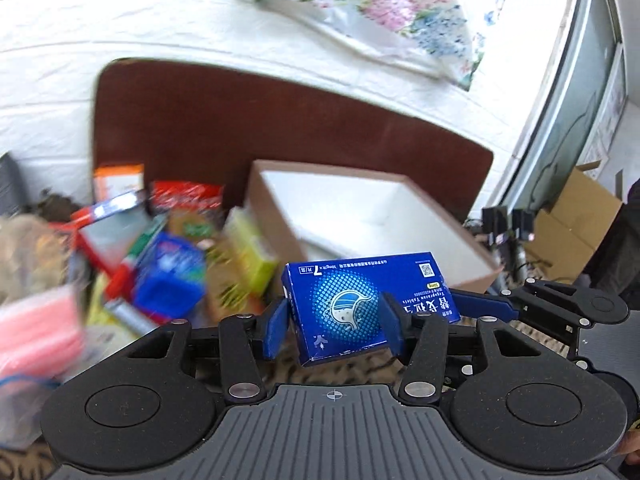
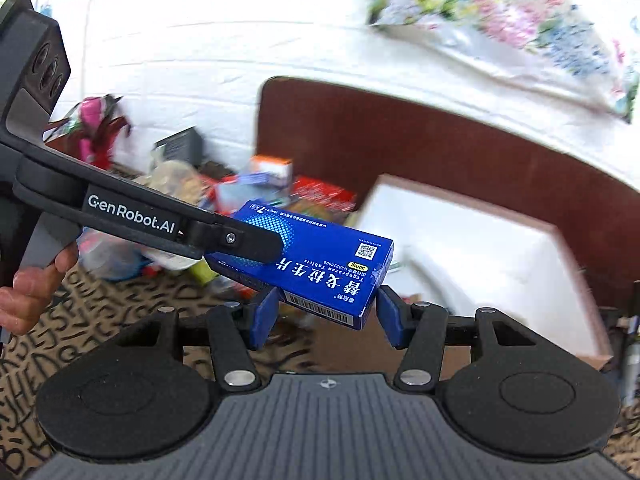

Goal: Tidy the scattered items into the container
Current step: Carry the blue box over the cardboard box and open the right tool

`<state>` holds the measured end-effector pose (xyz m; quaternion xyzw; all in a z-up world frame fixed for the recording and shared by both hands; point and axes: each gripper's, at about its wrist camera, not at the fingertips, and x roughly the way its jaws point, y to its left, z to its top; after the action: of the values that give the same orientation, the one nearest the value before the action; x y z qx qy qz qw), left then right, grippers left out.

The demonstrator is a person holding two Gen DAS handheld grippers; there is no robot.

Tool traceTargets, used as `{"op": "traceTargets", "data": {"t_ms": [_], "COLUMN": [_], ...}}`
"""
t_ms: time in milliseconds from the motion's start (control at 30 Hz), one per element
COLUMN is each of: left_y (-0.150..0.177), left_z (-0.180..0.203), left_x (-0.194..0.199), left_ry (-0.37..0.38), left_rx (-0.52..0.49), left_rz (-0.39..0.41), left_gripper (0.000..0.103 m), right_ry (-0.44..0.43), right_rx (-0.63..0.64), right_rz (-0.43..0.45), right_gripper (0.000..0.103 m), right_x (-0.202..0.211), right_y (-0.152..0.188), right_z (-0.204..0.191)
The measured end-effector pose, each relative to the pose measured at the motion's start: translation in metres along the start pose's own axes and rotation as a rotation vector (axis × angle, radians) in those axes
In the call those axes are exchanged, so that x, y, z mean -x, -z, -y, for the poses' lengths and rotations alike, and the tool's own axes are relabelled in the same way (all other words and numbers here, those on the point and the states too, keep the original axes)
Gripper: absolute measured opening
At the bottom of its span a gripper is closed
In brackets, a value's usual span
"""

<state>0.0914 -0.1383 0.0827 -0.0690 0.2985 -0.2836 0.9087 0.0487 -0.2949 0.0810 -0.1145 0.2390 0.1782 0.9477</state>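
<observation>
Both wrist cams riding right behind their own fingers, looking forward and a bit down, super close. Left view faces the white-lined box (image 1: pixel 372 216) with the clutter pile (image 1: pixel 160 248) off to its left. Right view sits further right, same way. Shared: blue medicine box (image 2: pixel 320 264), brown board (image 2: pixel 440 140), floral cloth (image 1: pixel 372 4).

My left gripper (image 1: pixel 334 322) is closed on the blue tablet box (image 1: pixel 360 304), one blue finger pad (image 1: pixel 276 330) pressed to each side of it. In the right wrist view its black arm reaches in from the left, and my left hand (image 2: pixel 30 284) curls around its handle. My right gripper (image 2: pixel 326 316) sits just under the same box, its pads (image 2: pixel 390 316) spread to either end; whether they touch the box, I cannot tell. Both grippers point forward, close together.
</observation>
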Motion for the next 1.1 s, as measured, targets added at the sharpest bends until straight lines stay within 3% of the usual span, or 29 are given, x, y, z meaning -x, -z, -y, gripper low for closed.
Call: {"op": "traceTargets", "data": {"t_ms": [300, 533, 933, 1067, 1100], "left_y": [-0.059, -0.091, -0.098, -0.088, -0.086], "left_z": [0.038, 0.051, 0.045, 0.032, 0.029], "left_x": [-0.07, -0.156, -0.281, -0.303, -0.306], "left_ry": [0.023, -0.014, -0.073, -0.072, -0.075], "left_rx": [-0.036, -0.032, -0.008, 0.038, 0.061], "left_rz": [-0.019, -0.081, -0.237, -0.289, -0.301], "left_gripper": [0.05, 0.05, 0.05, 0.064, 0.082], "right_ry": [0.11, 0.137, 0.173, 0.185, 0.199], "right_rx": [0.04, -0.026, 0.002, -0.01, -0.01], "right_rz": [-0.025, -0.12, -0.329, -0.344, -0.344], "right_gripper": [0.059, 0.059, 0.06, 0.058, 0.061], "right_x": [-0.024, -0.072, -0.169, -0.185, -0.187], "right_y": [-0.027, -0.036, -0.021, -0.013, -0.011], "right_z": [0.066, 0.131, 0.19, 0.198, 0.199]}}
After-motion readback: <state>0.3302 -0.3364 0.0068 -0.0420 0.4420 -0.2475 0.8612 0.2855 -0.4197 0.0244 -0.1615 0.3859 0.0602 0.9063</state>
